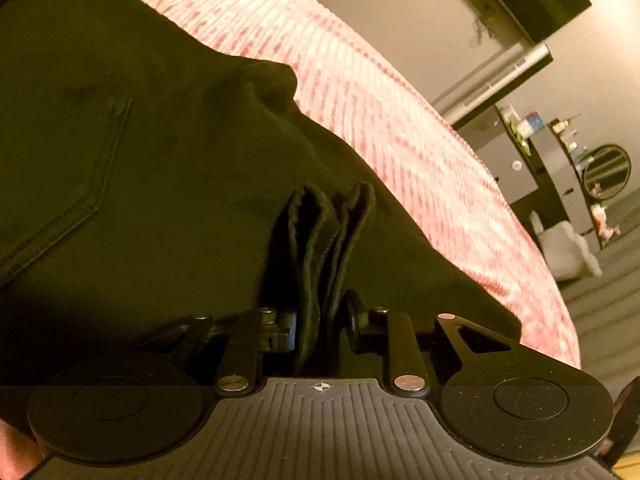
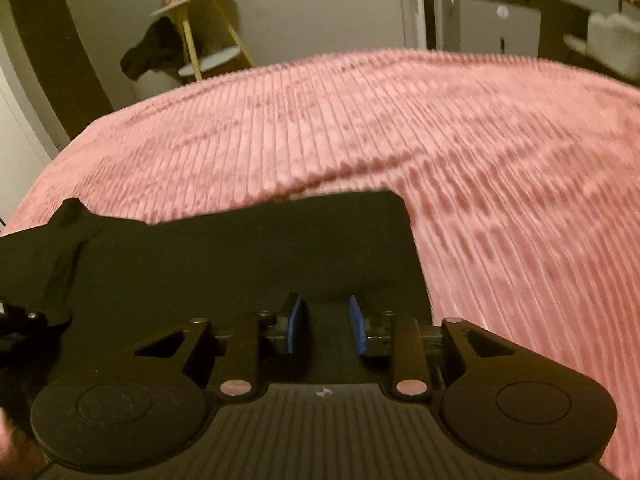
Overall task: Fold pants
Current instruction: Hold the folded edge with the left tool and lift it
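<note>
Black pants (image 1: 120,140) lie on a pink ribbed bedspread (image 1: 400,120), a stitched back pocket showing at the left. My left gripper (image 1: 322,324) is shut on a bunched stack of several fabric layers (image 1: 320,240) that stands up between its fingers. In the right wrist view a flat panel of the pants (image 2: 240,260) stretches away from my right gripper (image 2: 326,326), its square corner (image 2: 400,200) over the bedspread (image 2: 440,140). The blue pads (image 2: 296,324) stand a little apart with dark cloth in the gap. The cloth looks sharp while the bedspread is blurred, so the pads hold it.
Beyond the bed's far edge stand a round side table with yellow legs (image 2: 200,28) and dark clothing hanging beside it (image 2: 152,52). A dresser with bottles (image 1: 520,132), a round mirror (image 1: 606,168) and a white chair (image 1: 568,248) stand past the bed's right side.
</note>
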Available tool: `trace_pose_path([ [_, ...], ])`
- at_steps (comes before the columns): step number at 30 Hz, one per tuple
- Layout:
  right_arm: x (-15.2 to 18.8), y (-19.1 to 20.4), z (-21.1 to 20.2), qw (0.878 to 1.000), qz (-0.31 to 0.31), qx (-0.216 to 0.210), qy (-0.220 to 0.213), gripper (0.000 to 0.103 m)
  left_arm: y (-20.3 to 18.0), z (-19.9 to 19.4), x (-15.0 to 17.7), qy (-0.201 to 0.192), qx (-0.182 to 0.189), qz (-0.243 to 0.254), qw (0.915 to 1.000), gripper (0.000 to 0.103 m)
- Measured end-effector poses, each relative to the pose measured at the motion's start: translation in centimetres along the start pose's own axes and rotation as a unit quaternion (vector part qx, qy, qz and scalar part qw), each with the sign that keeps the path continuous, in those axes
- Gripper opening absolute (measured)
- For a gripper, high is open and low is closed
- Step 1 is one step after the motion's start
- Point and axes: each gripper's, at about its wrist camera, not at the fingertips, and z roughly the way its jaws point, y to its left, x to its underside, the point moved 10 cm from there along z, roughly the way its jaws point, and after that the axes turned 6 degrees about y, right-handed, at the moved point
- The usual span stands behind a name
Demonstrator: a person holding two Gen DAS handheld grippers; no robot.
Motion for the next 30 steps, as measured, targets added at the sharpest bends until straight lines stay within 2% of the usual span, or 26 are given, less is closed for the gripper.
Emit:
trace_pose_path([
  [3,0.1,0.5,-0.1,1.0,-0.016,0.004,-0.009,0.04,0.2,0.2,-0.1,-0.003,0.013,-0.011,0.9999,0.03],
  [5,0.1,0.6,-0.4,1.0,-0.011,-0.005,-0.013,0.045,0.3,0.0,-0.1,-0.007,0.014,-0.02,0.9997,0.023],
  [8,0.1,0.4,-1.4,0.999,0.017,-0.032,-0.021,0.045,0.1,-0.4,0.0,-0.014,0.021,-0.015,0.9996,0.016],
  [12,0.5,0.4,-3.0,0.997,0.043,-0.057,-0.037,0.045,-1.0,-1.6,0.0,-0.034,0.023,0.011,0.9991,0.014],
  [15,1.0,1.1,-4.0,0.996,0.034,-0.063,-0.046,0.049,-1.1,-2.3,-0.2,-0.042,0.036,0.005,0.9984,0.014],
  [19,1.4,2.2,-4.2,0.997,0.01,-0.065,-0.046,0.05,-0.7,-2.5,-0.3,-0.043,0.032,0.002,0.9985,0.014],
  [25,1.3,1.8,-5.2,0.995,0.032,-0.075,-0.061,0.049,-0.7,-3.5,-0.7,-0.059,0.037,-0.001,0.9976,0.014],
  [28,1.3,1.4,-5.2,0.995,0.037,-0.072,-0.062,0.048,0.1,-4.5,-1.4,-0.081,0.026,-0.015,0.9963,0.014],
  [30,1.4,1.5,-5.0,0.995,0.035,-0.067,-0.058,0.048,1.1,-4.8,-1.6,-0.084,-0.006,-0.022,0.9962,0.015],
])
